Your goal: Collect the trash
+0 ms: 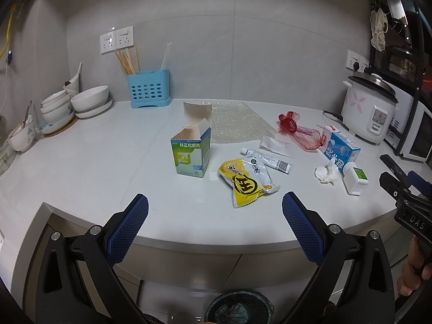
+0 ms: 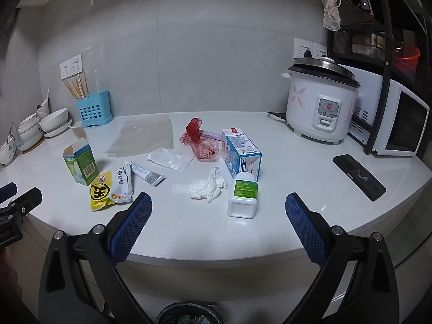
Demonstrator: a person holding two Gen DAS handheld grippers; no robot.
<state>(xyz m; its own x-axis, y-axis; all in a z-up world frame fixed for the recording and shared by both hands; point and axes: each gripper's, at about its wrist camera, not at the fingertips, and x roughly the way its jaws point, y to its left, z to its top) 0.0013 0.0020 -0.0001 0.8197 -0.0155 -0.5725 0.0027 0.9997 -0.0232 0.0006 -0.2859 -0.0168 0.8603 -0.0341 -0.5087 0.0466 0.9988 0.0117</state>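
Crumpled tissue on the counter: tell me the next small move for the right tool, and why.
Probably ease the open right tool forward and down over the crumpled tissue. It lies loose just ahead, nothing is held, and the bin waits below the counter edge.

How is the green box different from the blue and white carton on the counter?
The green box stands upright with its top flaps open; the blue and white carton lies on its side, its top not visibly opened. The box stands alone at the left; the carton sits among a red net bag and a white bottle. Both are printed cardboard.
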